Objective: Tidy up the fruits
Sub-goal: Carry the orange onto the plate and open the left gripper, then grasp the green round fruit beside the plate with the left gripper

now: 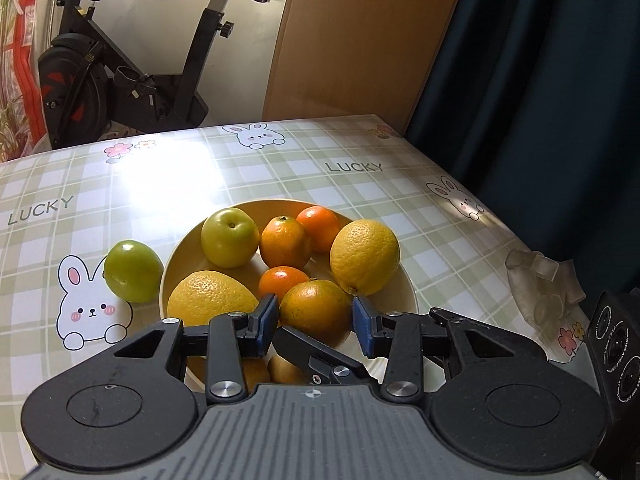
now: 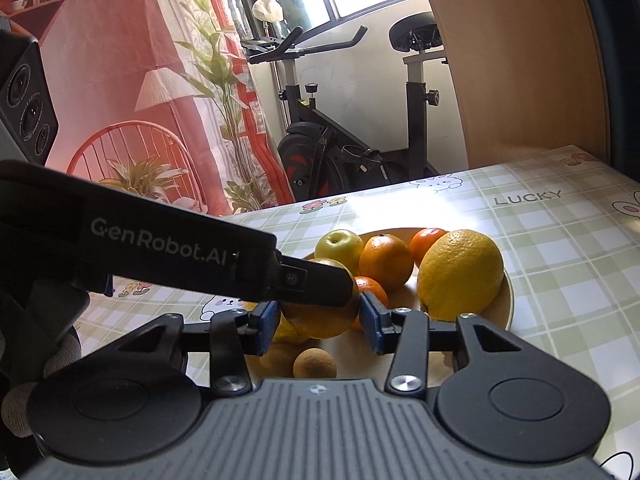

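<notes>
A shallow cream-yellow round plate (image 1: 404, 300) sits on the desk (image 1: 420, 208), which is covered in a green-checked cloth printed with rabbits. The plate is heaped with fruit: a pale green apple (image 1: 230, 237), a large yellow lemon (image 1: 365, 256), a second lemon lying on its side (image 1: 210, 298), several small oranges, and some brownish round fruit at the near edge. One darker green apple (image 1: 133, 271) lies off the plate — just beside its left rim, on the cloth.

The left claw (image 1: 315, 320) stands at a narrow-to-middling gap with a mottled orange-green citrus (image 1: 316, 312) framed between its blue pads; from this view I cannot tell whether the pads press on it. The right claw (image 2: 319, 322) has a similar gap around the same region, partly hidden by the other tool's dark arm crossing in front — contact is again unclear.

The step in hand looks like sorting within a nearly filled plate. The stray green apple appears to be what is left; the next move calls for freeing a claw, opening wider than the apple, and reaching left without nudging the stacked fruit, which could roll.
</notes>
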The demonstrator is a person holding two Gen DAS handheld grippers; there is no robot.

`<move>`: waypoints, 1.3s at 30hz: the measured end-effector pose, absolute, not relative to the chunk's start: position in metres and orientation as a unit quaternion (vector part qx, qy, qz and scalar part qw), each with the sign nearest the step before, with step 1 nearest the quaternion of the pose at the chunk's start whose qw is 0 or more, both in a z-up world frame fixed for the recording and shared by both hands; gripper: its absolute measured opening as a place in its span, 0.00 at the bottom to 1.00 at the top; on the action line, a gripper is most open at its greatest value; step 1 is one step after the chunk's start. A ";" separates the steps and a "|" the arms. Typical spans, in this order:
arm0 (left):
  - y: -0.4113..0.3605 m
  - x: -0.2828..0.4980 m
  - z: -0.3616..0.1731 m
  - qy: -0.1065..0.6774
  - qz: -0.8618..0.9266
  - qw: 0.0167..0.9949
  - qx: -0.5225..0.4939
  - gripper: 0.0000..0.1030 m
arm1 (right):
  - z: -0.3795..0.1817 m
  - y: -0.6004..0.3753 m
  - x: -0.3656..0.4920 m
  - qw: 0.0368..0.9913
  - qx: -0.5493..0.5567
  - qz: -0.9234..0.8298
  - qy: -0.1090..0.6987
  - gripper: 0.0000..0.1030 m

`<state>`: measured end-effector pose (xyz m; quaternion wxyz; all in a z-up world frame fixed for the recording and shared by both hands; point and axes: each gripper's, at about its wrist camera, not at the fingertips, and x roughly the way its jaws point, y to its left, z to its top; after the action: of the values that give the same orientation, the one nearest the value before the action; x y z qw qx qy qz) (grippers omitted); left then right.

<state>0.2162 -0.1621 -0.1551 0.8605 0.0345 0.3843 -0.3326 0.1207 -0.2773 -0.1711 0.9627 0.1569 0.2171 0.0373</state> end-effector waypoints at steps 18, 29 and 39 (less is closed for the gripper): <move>-0.166 0.219 -0.161 0.388 -0.323 0.862 0.042 0.42 | -0.181 -0.275 0.131 0.956 0.156 0.025 0.248 0.45; -0.151 0.218 -0.153 0.379 -0.321 0.868 0.015 0.42 | -0.182 -0.275 0.134 0.955 0.151 0.030 0.254 0.46; -0.101 0.226 -0.137 0.361 -0.288 0.886 -0.036 0.42 | -0.180 -0.271 0.125 0.963 0.135 0.023 0.232 0.46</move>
<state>0.2261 -0.1010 -0.1371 0.8863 -0.0364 0.3605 -0.2884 0.1250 -0.2708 -0.1798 0.9630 0.1346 0.2324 0.0233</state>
